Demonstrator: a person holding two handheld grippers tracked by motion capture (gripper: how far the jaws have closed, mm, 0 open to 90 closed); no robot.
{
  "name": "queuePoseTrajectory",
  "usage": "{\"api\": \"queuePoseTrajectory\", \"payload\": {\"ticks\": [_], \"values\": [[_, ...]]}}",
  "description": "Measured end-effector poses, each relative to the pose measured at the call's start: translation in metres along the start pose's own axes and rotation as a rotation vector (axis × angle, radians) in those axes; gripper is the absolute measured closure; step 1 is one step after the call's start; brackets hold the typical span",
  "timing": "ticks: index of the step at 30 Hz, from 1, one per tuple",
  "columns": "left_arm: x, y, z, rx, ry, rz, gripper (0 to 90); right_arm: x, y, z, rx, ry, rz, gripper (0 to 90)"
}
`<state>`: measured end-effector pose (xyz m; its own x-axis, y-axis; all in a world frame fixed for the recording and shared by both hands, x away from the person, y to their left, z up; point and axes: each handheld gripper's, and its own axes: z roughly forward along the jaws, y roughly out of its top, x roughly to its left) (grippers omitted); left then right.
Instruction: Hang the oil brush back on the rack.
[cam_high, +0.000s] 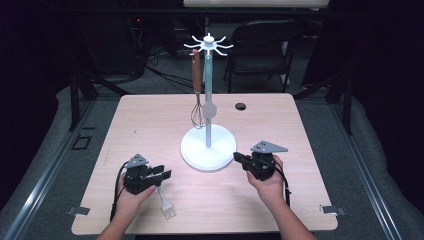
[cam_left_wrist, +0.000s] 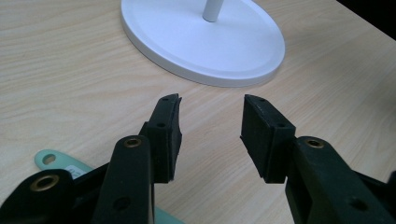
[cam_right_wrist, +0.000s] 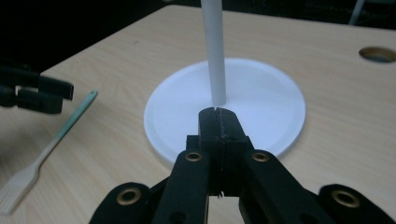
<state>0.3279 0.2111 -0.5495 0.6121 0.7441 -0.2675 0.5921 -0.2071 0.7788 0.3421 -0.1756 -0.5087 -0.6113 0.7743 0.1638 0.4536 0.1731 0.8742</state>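
**Left tool spread and empty, right tool clenched on nothing, both at the rack's base**

The left tool (cam_left_wrist: 211, 105) has its jaws spread wide apart with bare tabletop (cam_left_wrist: 70, 70) between them; it grasps nothing. Beneath its body lies a pale green handle (cam_left_wrist: 56, 163), which the high view shows to be a small brush (cam_high: 165, 204) lying flat on the wood just beside the left hand (cam_high: 131, 197).

The right tool (cam_right_wrist: 218, 112) has its jaws pressed together, with nothing between them. Its tips point at the white post (cam_right_wrist: 214, 51) of the utensil rack, over the near part of the round white base (cam_right_wrist: 261, 93); whether they touch it I cannot tell.

The rack (cam_high: 208, 145) stands mid-tabletop between the two tools. From the spoked top (cam_high: 208, 45) hang a whisk (cam_high: 197, 95) with a brown handle and a pale spoon-like utensil (cam_high: 208, 85).
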Motion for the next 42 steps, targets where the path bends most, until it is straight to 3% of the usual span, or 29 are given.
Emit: {"api": "queuePoseTrajectory", "payload": {"ticks": [3,9,10,20,33,42], "values": [[0.0,0.0,0.0,0.005,-0.002,0.007,57.6,-0.002,0.014,0.0,-0.018,-0.001,-0.007,90.0],[0.001,-0.002,0.002,0.013,-0.02,0.006,57.6,-0.001,0.068,-0.005,-0.117,-0.015,-0.054,90.0],[0.001,-0.002,0.002,0.013,-0.02,0.006,57.6,-0.001,0.068,-0.005,-0.117,-0.015,-0.054,90.0],[0.004,-0.002,0.001,0.008,-0.028,-0.009,57.6,0.011,0.138,-0.012,-0.191,-0.03,-0.137,90.0],[0.005,-0.005,0.005,0.027,-0.038,-0.006,57.6,0.022,0.193,-0.019,-0.278,-0.017,-0.136,90.0],[0.01,-0.005,0.004,0.024,-0.035,-0.026,57.6,0.026,0.225,-0.031,-0.335,-0.049,-0.146,90.0]]}}
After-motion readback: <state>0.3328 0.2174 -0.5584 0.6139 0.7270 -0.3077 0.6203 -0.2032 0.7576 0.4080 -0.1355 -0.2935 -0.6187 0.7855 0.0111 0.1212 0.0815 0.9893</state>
